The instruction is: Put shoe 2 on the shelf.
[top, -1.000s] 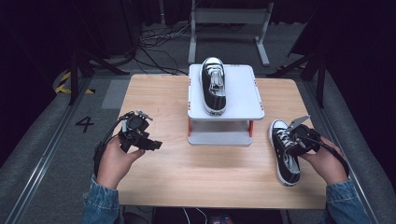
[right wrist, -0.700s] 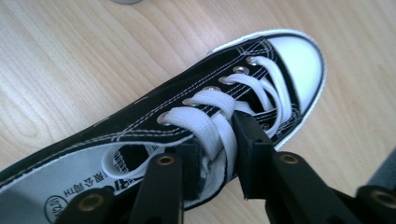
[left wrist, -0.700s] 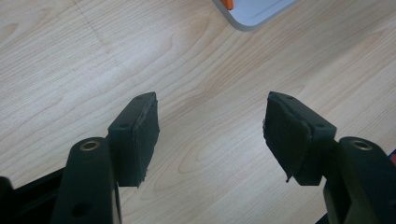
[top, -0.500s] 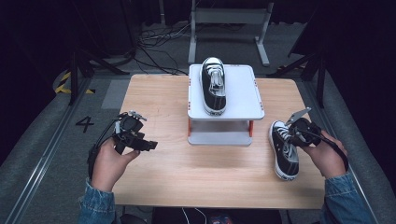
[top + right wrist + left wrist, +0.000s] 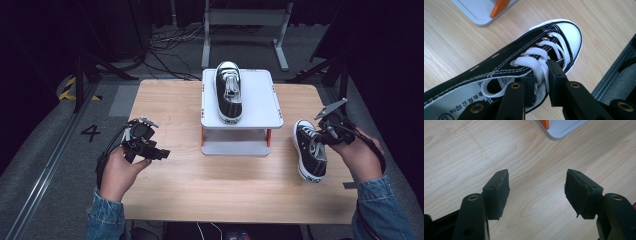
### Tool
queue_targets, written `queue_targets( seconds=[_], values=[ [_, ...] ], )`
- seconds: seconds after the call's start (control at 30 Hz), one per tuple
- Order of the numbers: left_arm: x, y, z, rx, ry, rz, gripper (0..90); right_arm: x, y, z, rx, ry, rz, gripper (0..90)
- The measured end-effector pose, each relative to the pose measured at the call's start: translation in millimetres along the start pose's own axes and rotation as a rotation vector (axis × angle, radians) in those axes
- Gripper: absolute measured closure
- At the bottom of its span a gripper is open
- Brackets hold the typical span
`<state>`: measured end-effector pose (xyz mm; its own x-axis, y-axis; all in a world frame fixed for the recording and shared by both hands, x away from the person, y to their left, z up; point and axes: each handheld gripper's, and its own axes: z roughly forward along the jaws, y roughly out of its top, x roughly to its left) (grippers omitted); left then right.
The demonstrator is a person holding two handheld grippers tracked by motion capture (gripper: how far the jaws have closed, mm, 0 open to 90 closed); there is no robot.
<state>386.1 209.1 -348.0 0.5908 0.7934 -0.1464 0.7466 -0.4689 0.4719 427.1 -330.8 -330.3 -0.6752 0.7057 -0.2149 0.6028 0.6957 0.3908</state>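
Your right gripper (image 5: pixel 541 82) has just clamped shut on the tongue and laces of the black sneaker (image 5: pixel 310 150) and tilted it up at the table's (image 5: pixel 165 100) right edge. Left gripper (image 5: pixel 536 192) unmoved, jaws wide, empty. Insole print unreadable; a floor "4" (image 5: pixel 90 133).

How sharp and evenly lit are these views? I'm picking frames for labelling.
High view: soft overall, the wooden table is brightly lit against a near-black room. Left gripper view: wood grain crisp, light even, the near parts of the left gripper slightly soft. Right gripper view: the sneaker and its laces are sharp, with mild glare on the white toe cap.
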Motion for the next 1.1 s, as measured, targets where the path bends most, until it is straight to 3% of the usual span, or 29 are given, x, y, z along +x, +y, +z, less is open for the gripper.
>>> queue_targets(
  seconds=[0.3,0.57,0.7,0.97,1.1],
  values=[
    [1.3,-0.7,-0.3,-0.005,-0.003,-0.005,37.1,-11.2,16.6,-24.1,0.003,-0.041,-0.030,77.3],
    [1.7,-1.8,-0.7,-0.012,0.000,-0.005,37.0,-16.3,37.7,-49.2,-0.030,-0.089,-0.052,77.4],
    [-0.9,-5.7,-3.2,-0.041,0.011,0.002,36.7,-18.2,54.7,-62.7,-0.051,-0.104,-0.060,77.4],
    [1.6,-17.8,-9.8,-0.045,0.020,-0.030,36.6,-15.0,95.7,-80.6,-0.106,-0.108,-0.079,77.4],
    [1.6,-21.1,-11.4,-0.043,0.019,-0.032,36.6,-9.7,116.4,-84.1,-0.139,-0.096,-0.112,77.4]
  ],
)
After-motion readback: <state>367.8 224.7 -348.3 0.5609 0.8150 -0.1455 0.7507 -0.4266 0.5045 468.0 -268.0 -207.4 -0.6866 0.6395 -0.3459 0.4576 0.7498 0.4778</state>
